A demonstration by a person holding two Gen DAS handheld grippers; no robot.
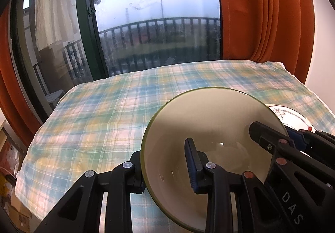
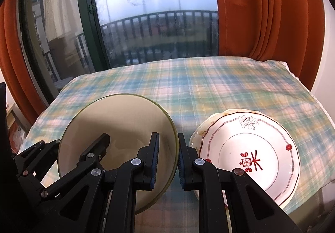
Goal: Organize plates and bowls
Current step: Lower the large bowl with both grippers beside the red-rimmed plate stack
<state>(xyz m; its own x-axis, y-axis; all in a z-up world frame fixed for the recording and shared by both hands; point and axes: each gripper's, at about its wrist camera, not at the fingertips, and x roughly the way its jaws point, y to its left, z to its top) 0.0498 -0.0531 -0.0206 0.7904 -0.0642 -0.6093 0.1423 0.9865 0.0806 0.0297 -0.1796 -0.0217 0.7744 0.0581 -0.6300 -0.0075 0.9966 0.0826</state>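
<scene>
A plaid cloth [image 1: 100, 120] in blue, yellow and white covers the surface and fills the middle of both views. Behind it, across the top of each frame, runs a big window [image 1: 159, 13] with smeared glass, a dark railing [image 1: 167, 26] outside and a pale sky. Orange curtains [image 1: 263, 11] hang at the upper right and along the left edge, and a white garment [image 1: 52, 7] hangs at the upper left. Boxes [image 1: 18, 214] sit low at the far left edge of the left wrist view.

Now the bowl [image 1: 209, 126]: cream inside with a thin green rim, tilted, lower centre-right in the left view. The left gripper [image 1: 165, 168] straddles its near-left rim, one finger outside the wall, the other inside, the jaws pinching the wall between them.

The right wrist view shows the same bowl [image 2: 125, 120] at lower left. The right gripper [image 2: 168, 161] takes the bowl's right rim, inner finger inside, outer finger outside. The rim sits in the gap between the pads; whether the jaws actually press it I cannot tell.

To the right, just beside the bowl, lie the plates [image 2: 249, 153]: white, scalloped, red and black flowers, stacked and tilted. The outer finger of the right gripper overlaps their left edge.
</scene>
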